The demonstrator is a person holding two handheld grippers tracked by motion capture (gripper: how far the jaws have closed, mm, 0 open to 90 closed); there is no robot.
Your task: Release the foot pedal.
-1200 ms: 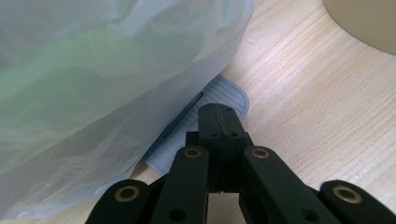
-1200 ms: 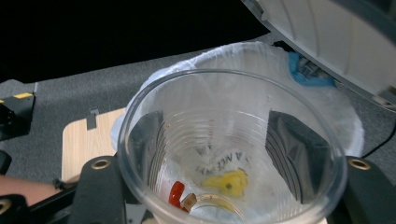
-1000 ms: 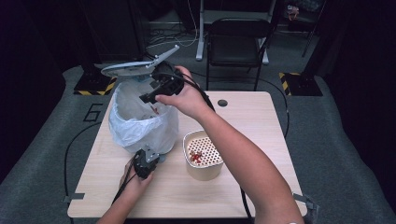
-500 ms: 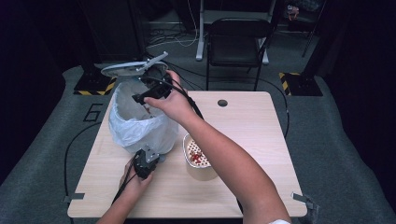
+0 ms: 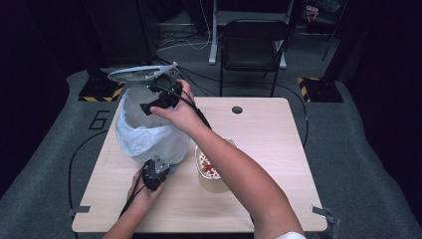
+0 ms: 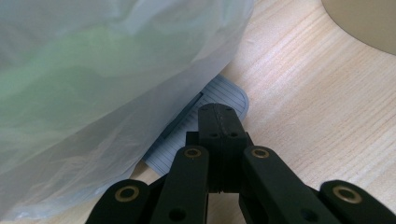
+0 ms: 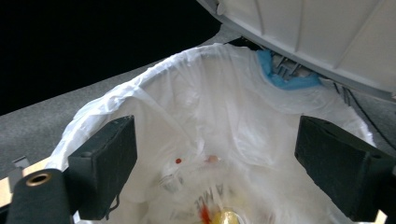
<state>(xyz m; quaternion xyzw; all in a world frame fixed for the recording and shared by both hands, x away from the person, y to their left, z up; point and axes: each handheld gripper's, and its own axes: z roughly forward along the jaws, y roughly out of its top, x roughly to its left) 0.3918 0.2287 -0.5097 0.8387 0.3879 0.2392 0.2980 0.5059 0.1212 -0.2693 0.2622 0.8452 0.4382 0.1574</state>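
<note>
White-lined bin [image 7: 205, 140] below, between right gripper's [image 7: 215, 163] wide-apart jaws.

The light wooden rectangular table [image 5: 278, 164] with rounded corners stands on grey carpeted floor [image 5: 358, 149] and has a small round dark cable hole [image 5: 237, 109] near its far edge. Taking that hole as landmark: the pedal bin lined with a white translucent plastic bag [image 5: 142, 134] stands to its left and nearer the person; its grey ribbed foot pedal [image 6: 205, 116] lies flat on the wood. The beige round cup [image 5: 211, 172] stands well nearer the person, just beside the bin.
</note>
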